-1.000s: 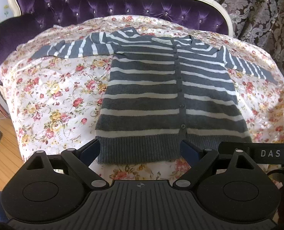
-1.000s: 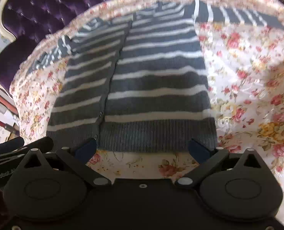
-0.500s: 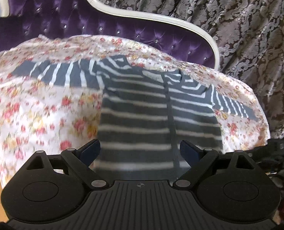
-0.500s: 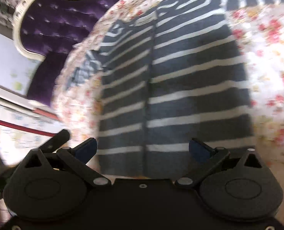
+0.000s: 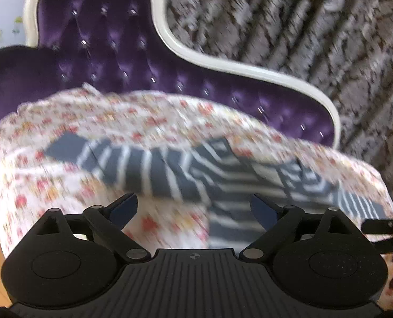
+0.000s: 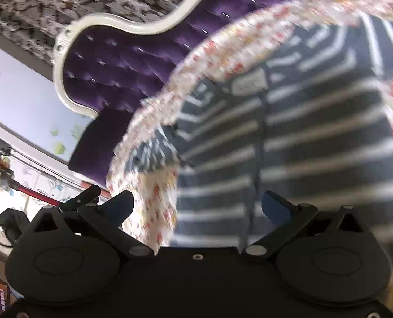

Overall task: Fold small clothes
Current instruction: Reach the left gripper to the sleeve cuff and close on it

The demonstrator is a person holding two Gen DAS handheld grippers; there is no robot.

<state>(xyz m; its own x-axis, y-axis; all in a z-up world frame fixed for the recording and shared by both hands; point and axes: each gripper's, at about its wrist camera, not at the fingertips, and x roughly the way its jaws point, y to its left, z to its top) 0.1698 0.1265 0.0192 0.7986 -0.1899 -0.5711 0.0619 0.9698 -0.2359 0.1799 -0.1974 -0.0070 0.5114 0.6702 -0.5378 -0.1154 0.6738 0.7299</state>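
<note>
Left claw: fingers spread wide, holding nothing, over the floral sheet beside the spread-out sleeve. Striped cardigan: lying flat on the sheet-covered purple sofa, collar toward the backrest. Right claw: fingers spread wide, holding nothing, above the cardigan's body.

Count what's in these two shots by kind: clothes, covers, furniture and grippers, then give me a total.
Clothes: 1, the striped cardigan, spread flat.
Covers: 1, the floral sheet under it.
Furniture: 1, the purple sofa.
Grippers: 2, the left gripper and right gripper, both open and empty.
Total: 5.
</note>
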